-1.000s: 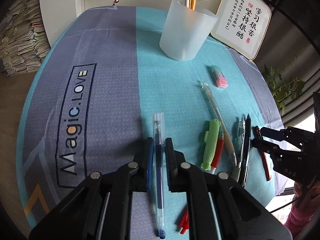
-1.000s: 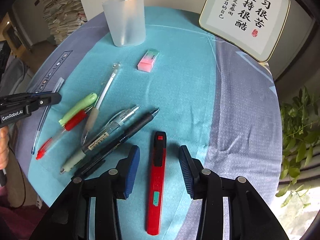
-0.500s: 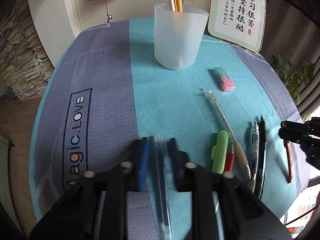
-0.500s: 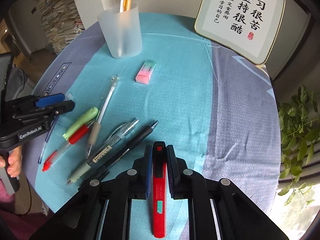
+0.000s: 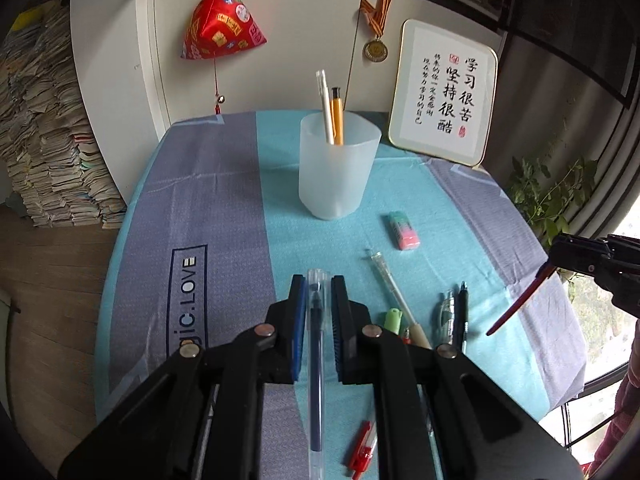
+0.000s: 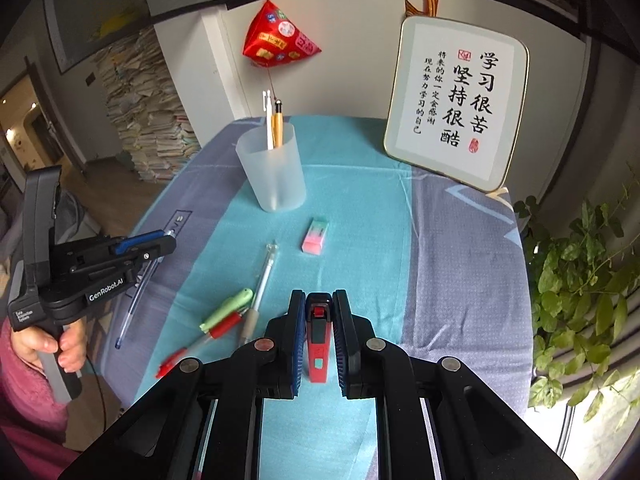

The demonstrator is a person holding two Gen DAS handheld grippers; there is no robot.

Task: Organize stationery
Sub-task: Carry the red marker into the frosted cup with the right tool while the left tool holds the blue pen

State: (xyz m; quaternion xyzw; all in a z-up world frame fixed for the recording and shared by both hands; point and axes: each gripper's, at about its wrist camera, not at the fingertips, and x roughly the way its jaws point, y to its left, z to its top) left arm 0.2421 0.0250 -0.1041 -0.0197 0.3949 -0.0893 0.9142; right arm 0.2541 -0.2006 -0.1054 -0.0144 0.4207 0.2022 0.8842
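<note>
Both lifted: left hand-held gripper (image 5: 318, 300) pinches blue pen (image 5: 316, 360) lengthwise, right (image 6: 319, 308) apparently red cutter (image 6: 318, 340).

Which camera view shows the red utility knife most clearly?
The right wrist view: the red utility knife sits close between the right hand-held gripper, slider visible. The left wrist view shows only a thin tilted red blade-like strip, far right.

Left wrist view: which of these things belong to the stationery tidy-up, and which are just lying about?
For the job:
blue pen in left tongs
red utility knife in right tongs
frosted cup
eraser
clear pen
green pen
red pen
black pen

Just about:
framed calligraphy
red pouch
medal
plant
</note>
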